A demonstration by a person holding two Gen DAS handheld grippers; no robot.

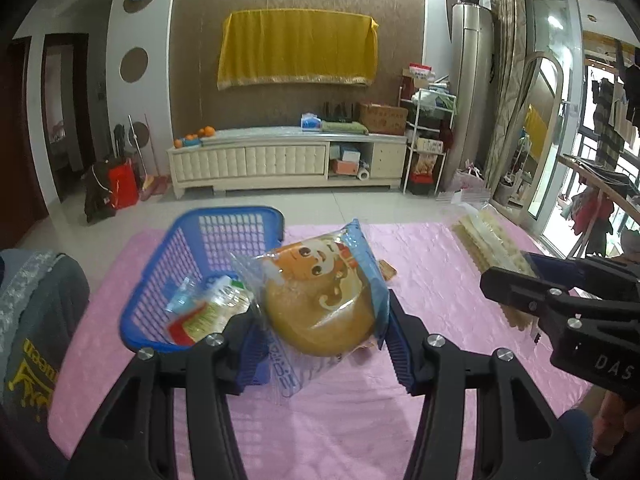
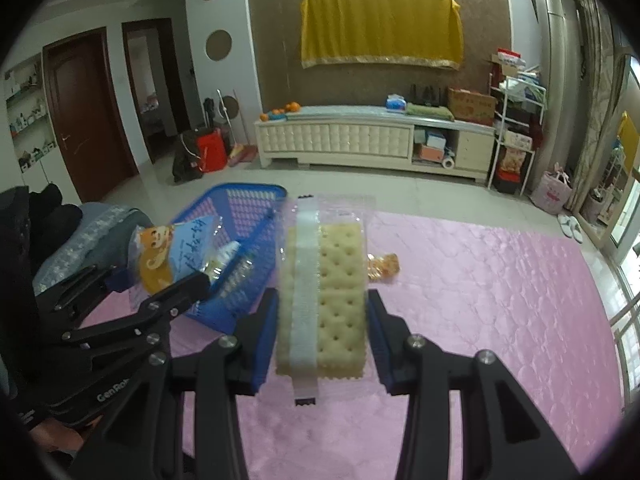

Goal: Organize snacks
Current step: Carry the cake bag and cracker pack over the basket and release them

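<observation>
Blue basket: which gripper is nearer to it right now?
Left. The left gripper, shut on the bun packet, hangs right beside the blue basket. The right gripper, shut on the cracker pack, is further off on the other side.

clear: pink cover (image 2: 500, 280) right half | blocked: blue basket (image 2: 240, 208) left; small snack packet (image 2: 384, 266) mid

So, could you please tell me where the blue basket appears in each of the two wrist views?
Left wrist: the basket sits left of centre, just behind and left of the left gripper holding the bun.
Right wrist: the basket is left of centre, behind the cracker pack.
Shared landmark: the yellow cloth on the far wall.
</observation>
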